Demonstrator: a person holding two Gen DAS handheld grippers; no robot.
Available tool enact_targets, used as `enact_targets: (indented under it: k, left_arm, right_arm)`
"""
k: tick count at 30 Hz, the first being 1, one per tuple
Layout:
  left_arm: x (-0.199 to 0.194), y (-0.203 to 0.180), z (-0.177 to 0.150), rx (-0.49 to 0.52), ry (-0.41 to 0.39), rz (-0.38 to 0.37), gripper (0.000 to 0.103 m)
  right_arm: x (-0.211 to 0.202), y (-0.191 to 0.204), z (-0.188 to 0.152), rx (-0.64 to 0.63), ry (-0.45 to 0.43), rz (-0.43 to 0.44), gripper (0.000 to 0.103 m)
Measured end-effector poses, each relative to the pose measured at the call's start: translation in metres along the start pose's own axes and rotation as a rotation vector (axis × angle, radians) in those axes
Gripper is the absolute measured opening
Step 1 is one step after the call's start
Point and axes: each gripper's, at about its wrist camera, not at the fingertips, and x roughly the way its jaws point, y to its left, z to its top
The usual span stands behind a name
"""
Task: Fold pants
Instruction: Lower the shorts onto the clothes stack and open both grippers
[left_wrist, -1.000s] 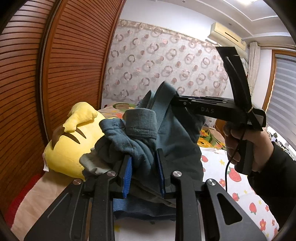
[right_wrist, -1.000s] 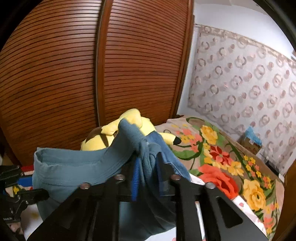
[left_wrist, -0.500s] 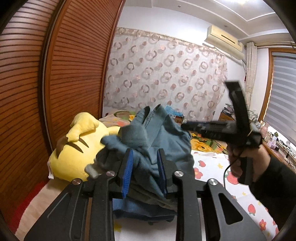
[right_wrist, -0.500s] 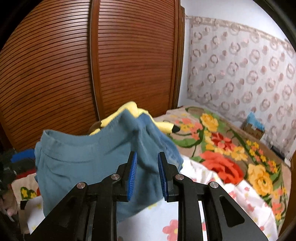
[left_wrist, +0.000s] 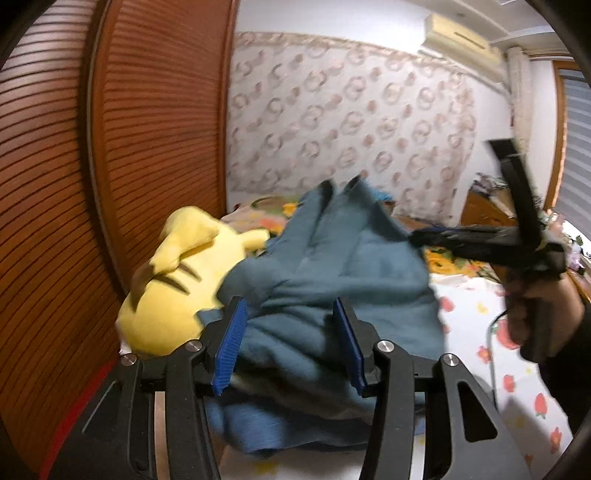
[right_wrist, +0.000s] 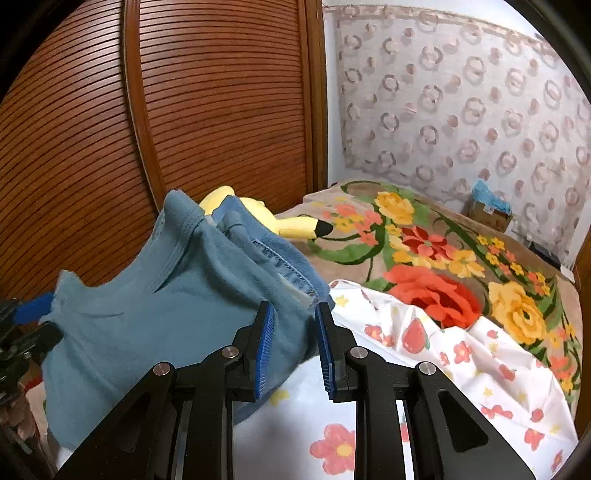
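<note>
On the bed, against the slatted brown wooden wardrobe door (left_wrist: 55, 206), the teal-blue soft cotton pants (left_wrist: 332, 295) lie in a bunched heap on the white sheet printed with strawberries and flowers (right_wrist: 461, 354), partly draped over a yellow plush toy with dark stripes (left_wrist: 173, 291). The left gripper (left_wrist: 291, 339) has its blue pads (left_wrist: 231, 345) standing well apart, having just been opening; cloth lies between and under them, but neither pad presses on it, so it reads as released. The right gripper (right_wrist: 293, 347) shows a narrower gap; a fold of the pants sits behind its left pad and the gap looks onto the sheet and a cloth edge, with no pad visibly pinching fabric, so it too reads as open rather than clamped. From the left wrist view the right gripper (left_wrist: 417, 236) appears again, held by a hand (left_wrist: 532, 314) in a dark sleeve, its tips at the right-hand upper edge of the heap; whether they touch the cloth is lost in blur. The relation that matters: the waistband with its stitched seam (right_wrist: 284, 258) runs away from the right gripper, up and to the left toward the plush toy, while the bulk of the legs sits straight ahead of and beneath the left gripper. By my reading the left gripper is nearer the mass of the cloth and the right nearer the waistband corner, so any next fold would likely start with fresh grips along that long axis. A floral blanket in red and yellow (right_wrist: 443, 258) lies beyond.
</note>
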Motion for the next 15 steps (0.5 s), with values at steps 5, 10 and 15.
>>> enact_targets:
  k: [5, 10, 15]
  left_arm:
    - [-0.006, 0.001, -0.007, 0.005, 0.015, -0.001, 0.05]
    - [-0.019, -0.008, -0.01, 0.018, 0.012, -0.014, 0.05]
    - [-0.035, -0.018, -0.011, 0.042, 0.0, -0.036, 0.05]
  right_arm:
    - [-0.023, 0.008, -0.014, -0.006, -0.023, 0.0, 0.024]
    - [-0.056, 0.018, -0.035, -0.01, -0.047, 0.012, 0.024]
    - [-0.091, 0.025, -0.053, -0.002, -0.066, 0.019, 0.024]
